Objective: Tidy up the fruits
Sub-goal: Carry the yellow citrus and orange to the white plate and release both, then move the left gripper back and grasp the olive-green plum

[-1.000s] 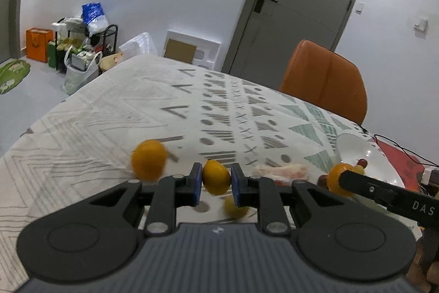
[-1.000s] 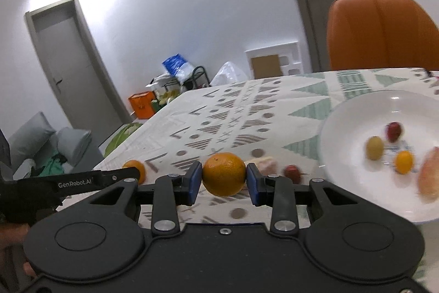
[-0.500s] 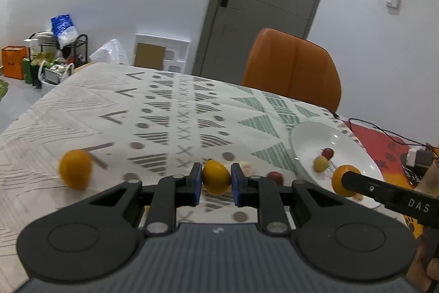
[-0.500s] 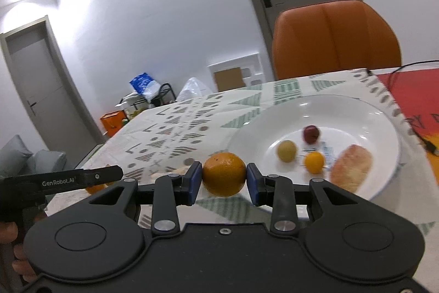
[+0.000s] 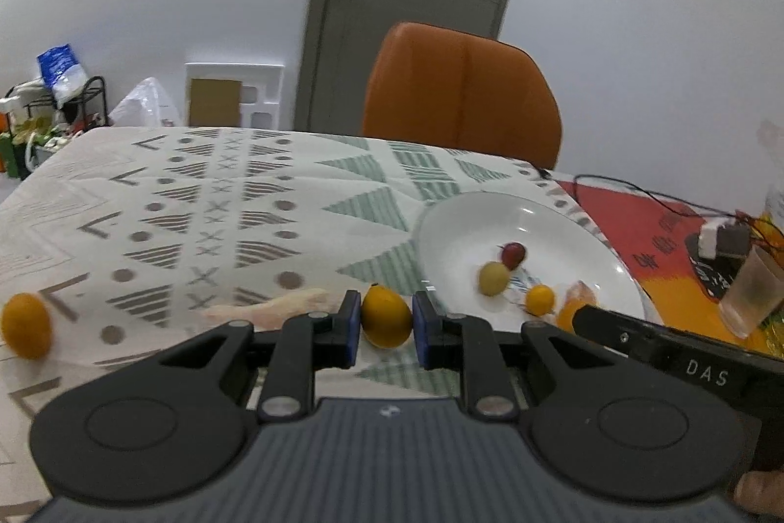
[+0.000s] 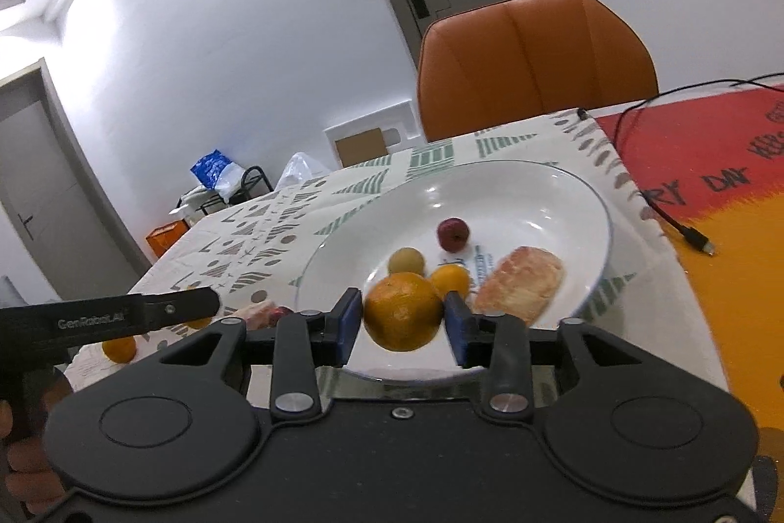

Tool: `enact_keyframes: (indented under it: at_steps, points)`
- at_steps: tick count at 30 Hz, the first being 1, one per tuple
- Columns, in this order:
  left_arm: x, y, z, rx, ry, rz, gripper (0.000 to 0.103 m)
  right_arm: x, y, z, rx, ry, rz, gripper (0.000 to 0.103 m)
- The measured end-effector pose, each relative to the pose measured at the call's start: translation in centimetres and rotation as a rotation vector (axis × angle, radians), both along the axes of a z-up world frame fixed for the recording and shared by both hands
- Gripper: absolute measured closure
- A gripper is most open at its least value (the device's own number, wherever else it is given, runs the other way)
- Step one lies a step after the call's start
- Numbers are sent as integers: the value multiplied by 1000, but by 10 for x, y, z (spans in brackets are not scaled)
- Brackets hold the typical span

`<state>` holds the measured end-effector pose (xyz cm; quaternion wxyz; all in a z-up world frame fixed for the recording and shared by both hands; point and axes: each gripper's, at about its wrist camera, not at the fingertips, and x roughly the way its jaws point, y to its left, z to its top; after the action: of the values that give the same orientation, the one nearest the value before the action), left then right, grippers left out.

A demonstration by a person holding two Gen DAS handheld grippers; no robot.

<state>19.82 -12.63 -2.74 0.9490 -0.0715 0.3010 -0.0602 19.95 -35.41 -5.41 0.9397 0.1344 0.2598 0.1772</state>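
The left gripper (image 5: 387, 323) was clamped on a small yellow fruit (image 5: 386, 317), blue pads pressed to both its sides, held above the patterned tablecloth (image 5: 215, 199). At about 2 o'clock from it sat the white plate (image 5: 455, 224). At 9 o'clock, well apart, an orange (image 5: 25, 332) lay on the cloth, and a pale peeled piece (image 5: 274, 308) lay just beyond the left finger.

The right gripper (image 6: 403, 321) was closed on a large orange (image 6: 403, 311), pads touching both its sides, held over the near rim of the plate (image 6: 583, 199). On the plate, at 12 o'clock from the held orange, lay a greenish round fruit (image 6: 406, 261), a small yellow-orange fruit (image 6: 450, 279) and a dark red fruit (image 6: 453, 234); at 2 o'clock lay a pink peeled segment (image 6: 522, 284). Beyond the table stood an orange chair (image 6: 534, 57).
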Motion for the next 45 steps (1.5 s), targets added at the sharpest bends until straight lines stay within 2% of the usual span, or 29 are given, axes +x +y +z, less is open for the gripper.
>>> enact_keyframes:
  at_steps: [9,12,20,22,27,31,33,36,38,45]
  points:
    - [15,-52,-3,22,13,-71,82,-7,-35,3,70,-27,-20,60]
    - [20,-62,-3,34,19,-89,82,-11,-42,6,64,-42,-29,52]
    - [31,-74,-4,52,35,-105,82,-10,-54,4,76,-36,-54,47]
    - [32,-75,-4,60,30,-99,79,-10,-54,3,72,-33,-56,46]
    - [32,-71,-5,54,43,-90,78,-11,-56,4,66,-34,-58,45]
    - [27,-63,-2,49,40,-82,77,-12,-51,6,46,-42,-58,41]
    - [23,-57,0,51,31,-72,73,-13,-47,8,34,-43,-55,40]
    - [16,-46,2,65,21,-53,61,-14,-41,12,5,-46,-62,38]
    - [12,-40,5,74,15,-40,50,-15,-37,15,-12,-52,-74,29]
    - [-7,-7,13,68,-10,19,31,-18,-15,21,-65,-53,-81,22]
